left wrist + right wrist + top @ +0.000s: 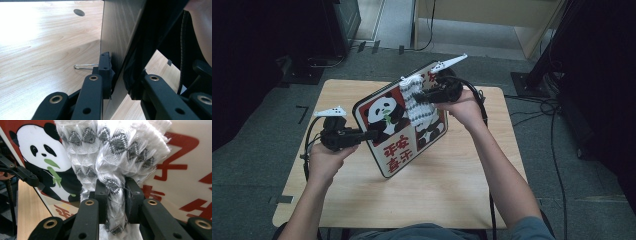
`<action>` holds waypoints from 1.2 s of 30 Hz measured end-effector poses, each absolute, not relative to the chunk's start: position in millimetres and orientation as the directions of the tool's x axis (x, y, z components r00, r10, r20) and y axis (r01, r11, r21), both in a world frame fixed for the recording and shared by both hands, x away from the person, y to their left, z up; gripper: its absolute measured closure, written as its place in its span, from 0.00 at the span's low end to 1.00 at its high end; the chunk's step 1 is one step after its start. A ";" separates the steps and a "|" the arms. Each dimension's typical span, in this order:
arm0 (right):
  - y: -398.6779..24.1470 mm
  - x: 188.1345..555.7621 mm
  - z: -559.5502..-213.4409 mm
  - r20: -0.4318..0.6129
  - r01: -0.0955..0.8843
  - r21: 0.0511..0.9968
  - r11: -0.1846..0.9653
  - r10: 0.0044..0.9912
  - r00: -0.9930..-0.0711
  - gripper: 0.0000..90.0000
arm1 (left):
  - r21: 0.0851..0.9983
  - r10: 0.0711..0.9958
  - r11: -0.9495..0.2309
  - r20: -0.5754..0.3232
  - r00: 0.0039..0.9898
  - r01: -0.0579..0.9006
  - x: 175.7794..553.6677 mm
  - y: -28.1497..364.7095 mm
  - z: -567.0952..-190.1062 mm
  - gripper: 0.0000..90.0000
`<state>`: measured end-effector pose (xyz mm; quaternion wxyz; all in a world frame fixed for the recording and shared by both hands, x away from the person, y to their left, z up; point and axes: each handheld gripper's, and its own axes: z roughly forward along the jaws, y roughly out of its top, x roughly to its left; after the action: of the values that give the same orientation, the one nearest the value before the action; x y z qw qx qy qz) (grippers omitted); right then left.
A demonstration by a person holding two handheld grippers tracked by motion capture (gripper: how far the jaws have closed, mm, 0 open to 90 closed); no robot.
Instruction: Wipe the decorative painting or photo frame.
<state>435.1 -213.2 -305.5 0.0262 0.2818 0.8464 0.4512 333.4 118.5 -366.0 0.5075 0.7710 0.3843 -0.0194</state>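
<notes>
While the left gripper [371, 134] clamps the edge of a rounded rectangular panda board [387, 150] — glossy print, wood-grain back — the board tilts up above the pale wooden table [437, 185]. Over on the right, the right gripper [115, 192] pinches a bunched white cloth [112, 152] — woven, ribbed, with grey zigzags — pressed against the board's printed face

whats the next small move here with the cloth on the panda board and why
Probably draw the right gripper a little across the panda board, dragging the cloth over the picture. The right jaws are shut on a bunch of the white and grey cloth, which lies against the board's face, while the left gripper clamps the board's edge and holds it tilted above the table.
</notes>
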 end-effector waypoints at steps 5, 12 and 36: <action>-214.7 435.1 -311.3 0.220 0.456 0.781 0.426 0.497 -0.840 0.85 | 0.768 0.570 -0.189 -0.422 0.705 0.612 333.7 118.5 -366.2 0.86; -217.5 433.9 -318.3 0.228 0.458 0.785 0.416 0.493 -0.840 0.85 | 0.769 0.569 -0.188 -0.421 0.706 0.611 333.6 118.4 -366.3 0.86; -226.7 430.6 -344.1 0.262 0.483 0.775 0.408 0.488 -0.833 0.84 | 0.770 0.567 -0.187 -0.422 0.708 0.609 333.6 118.5 -366.5 0.86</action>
<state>430.6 -226.7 -344.1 0.0027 0.2892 0.8392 0.4606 333.6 118.5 -366.5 0.5106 0.7701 0.3818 -0.0210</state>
